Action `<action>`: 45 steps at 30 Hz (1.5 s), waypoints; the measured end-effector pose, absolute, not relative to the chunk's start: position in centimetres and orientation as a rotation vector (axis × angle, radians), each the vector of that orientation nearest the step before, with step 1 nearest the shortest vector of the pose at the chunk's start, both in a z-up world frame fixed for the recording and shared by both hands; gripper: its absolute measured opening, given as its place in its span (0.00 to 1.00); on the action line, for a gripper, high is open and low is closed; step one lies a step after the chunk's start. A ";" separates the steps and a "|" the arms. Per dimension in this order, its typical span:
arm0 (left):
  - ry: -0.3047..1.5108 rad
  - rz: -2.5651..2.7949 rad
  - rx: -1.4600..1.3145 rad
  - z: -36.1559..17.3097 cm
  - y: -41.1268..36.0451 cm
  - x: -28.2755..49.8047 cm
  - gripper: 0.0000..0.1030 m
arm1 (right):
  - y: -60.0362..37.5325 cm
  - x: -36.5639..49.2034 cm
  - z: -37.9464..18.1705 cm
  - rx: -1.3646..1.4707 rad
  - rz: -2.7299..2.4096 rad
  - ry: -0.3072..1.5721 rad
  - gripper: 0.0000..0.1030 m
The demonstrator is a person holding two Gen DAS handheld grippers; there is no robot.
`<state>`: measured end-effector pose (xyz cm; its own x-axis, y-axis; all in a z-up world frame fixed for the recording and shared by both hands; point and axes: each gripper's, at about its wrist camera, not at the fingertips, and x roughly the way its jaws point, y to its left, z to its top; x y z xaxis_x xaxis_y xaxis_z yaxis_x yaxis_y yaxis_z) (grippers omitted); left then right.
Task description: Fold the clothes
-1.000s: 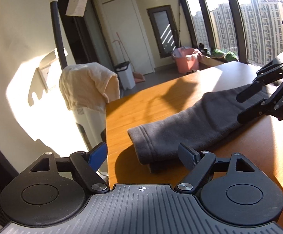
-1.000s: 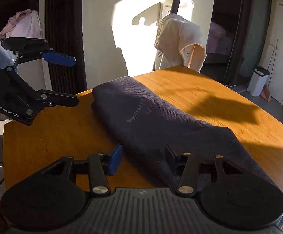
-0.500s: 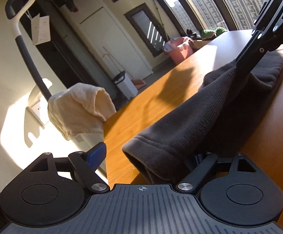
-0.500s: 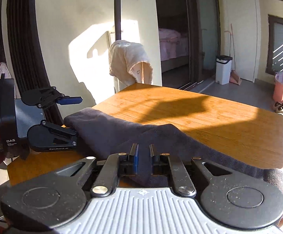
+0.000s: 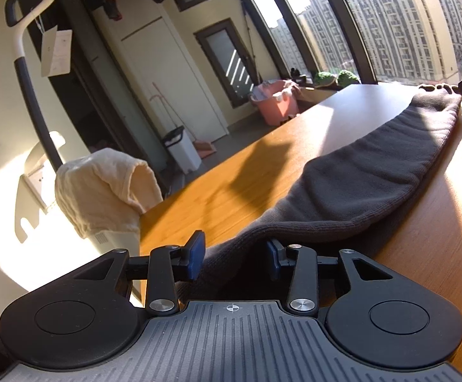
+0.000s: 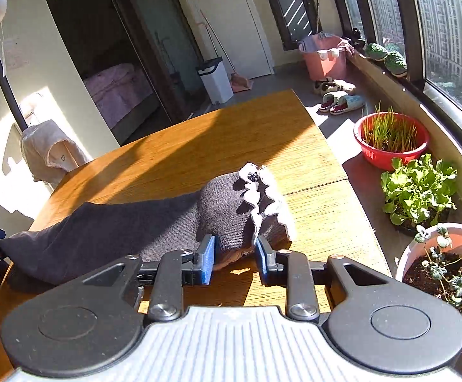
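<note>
Left wrist view: the left tool, jaws partly apart, straddles one end of a dark garment; whether the pads pinch it cannot be told. The cloth runs lengthwise across the sunlit bench toward the far right tool. From the right wrist, the right tool, jaws apart, brackets the frilled end, apparently without clamping. The garment already looks folded into a long strip; folding it end to end seems to be what remains.
</note>
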<state>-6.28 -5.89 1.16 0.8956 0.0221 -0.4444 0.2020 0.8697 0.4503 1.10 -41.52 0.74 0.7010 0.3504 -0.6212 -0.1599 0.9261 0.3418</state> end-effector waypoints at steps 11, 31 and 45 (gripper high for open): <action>0.456 0.112 0.154 6.3 0.4 3.5 0.48 | -38.2 9.9 10.1 0.151 0.207 0.433 0.27; 0.757 -0.148 -0.238 -1.0 0.9 5.0 0.89 | -33.1 8.3 0.0 0.047 0.362 0.721 0.46; 0.720 -0.146 -0.009 -2.2 -1.8 11.1 0.91 | -32.1 9.2 -0.1 -0.091 0.362 0.678 0.57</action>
<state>11.15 -1.81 -2.20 0.7420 -0.1362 -0.6564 0.1304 0.9898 -0.0581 9.21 -32.14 -0.08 0.7191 0.2982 -0.6277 -0.3565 0.9336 0.0351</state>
